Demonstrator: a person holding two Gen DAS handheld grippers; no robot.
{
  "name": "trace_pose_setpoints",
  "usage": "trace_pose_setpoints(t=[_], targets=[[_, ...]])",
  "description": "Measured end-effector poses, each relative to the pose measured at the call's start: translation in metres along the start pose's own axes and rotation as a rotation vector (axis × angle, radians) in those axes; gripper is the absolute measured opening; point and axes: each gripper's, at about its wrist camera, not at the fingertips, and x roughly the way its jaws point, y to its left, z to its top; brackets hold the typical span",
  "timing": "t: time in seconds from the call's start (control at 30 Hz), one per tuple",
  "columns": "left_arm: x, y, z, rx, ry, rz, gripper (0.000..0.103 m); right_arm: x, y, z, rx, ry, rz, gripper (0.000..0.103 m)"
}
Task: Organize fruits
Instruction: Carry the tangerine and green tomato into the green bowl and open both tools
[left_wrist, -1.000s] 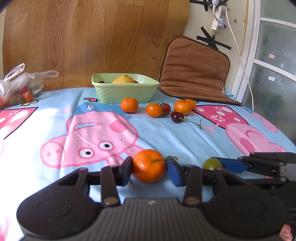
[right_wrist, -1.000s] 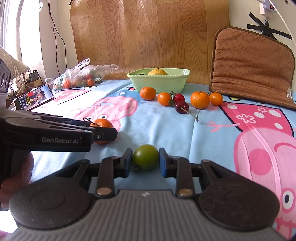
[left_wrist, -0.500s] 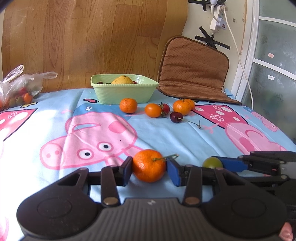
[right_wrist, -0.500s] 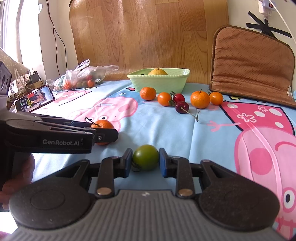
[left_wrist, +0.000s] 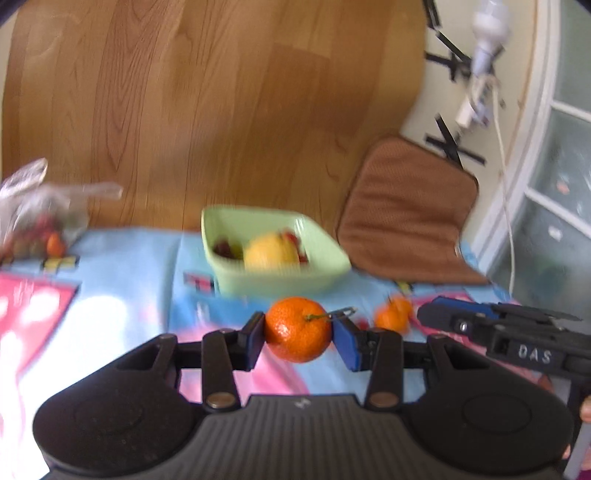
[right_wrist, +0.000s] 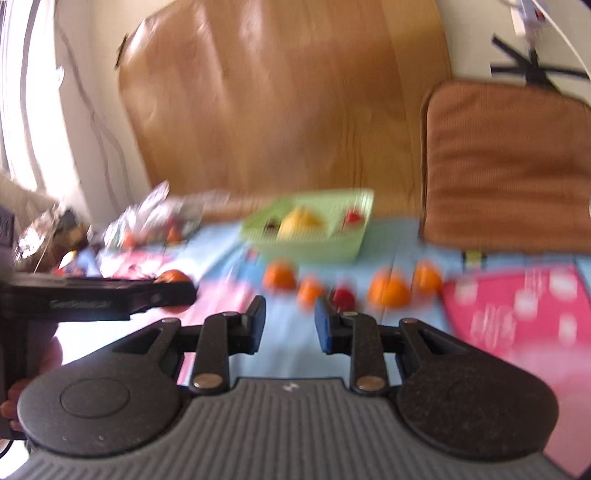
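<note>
My left gripper is shut on an orange tangerine with a green stem and holds it up off the blanket, in front of the green bowl. The bowl holds a yellow fruit and some red ones. My right gripper is open with nothing between its blue pads; the green tomato is not in view. The right gripper also shows in the left wrist view. Several tangerines and a red fruit lie loose in front of the bowl. Both views are motion-blurred.
A plastic bag of fruit lies at the far left by the wooden board. A brown cushion leans against the wall at the right. The left gripper with its tangerine shows at the left in the right wrist view.
Both grippers have lifted and moved forward toward the bowl. The left still holds the tangerine. The green tomato that sat between the right gripper's pads is gone from them.
</note>
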Motion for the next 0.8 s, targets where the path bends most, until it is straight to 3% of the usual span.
trace_pose_setpoints(t=[0.13,0.23,0.33,0.4,0.5,0.6,0.63,0.67,0.7,0.8], targets=[[0.041,0.013,0.032,0.001,-0.014,0.04,0.039,0.046,-0.009,0.034,-0.036,0.003,-0.034,0.032],[0.071,0.02,0.04,-0.008,0.012,0.068,0.039,0.081,-0.01,0.04,-0.077,0.028,-0.053,0.032],[0.093,0.027,0.041,-0.038,0.048,0.098,0.039,0.109,-0.02,0.043,-0.033,0.074,-0.046,0.032],[0.09,0.03,0.037,-0.055,0.049,0.058,0.039,0.111,-0.025,0.042,-0.014,0.086,-0.036,0.032],[0.069,0.023,0.02,0.008,0.038,0.021,0.039,0.083,-0.029,0.035,0.037,0.089,0.047,0.034],[0.043,0.02,-0.007,0.024,0.073,-0.059,0.039,0.025,-0.024,0.008,0.038,0.087,0.25,0.035],[0.036,0.018,-0.017,0.025,0.088,-0.076,0.039,0.006,-0.019,-0.005,0.004,0.098,0.288,0.039],[0.028,0.017,-0.026,0.024,0.102,-0.095,0.039,-0.012,-0.014,-0.02,-0.029,0.121,0.321,0.058],[0.02,0.015,-0.035,0.022,0.114,-0.116,0.039,-0.027,-0.009,-0.034,-0.055,0.145,0.335,0.067],[-0.002,0.007,-0.058,0.023,0.129,-0.161,0.039,-0.056,0.01,-0.071,-0.174,0.21,0.283,0.068]])
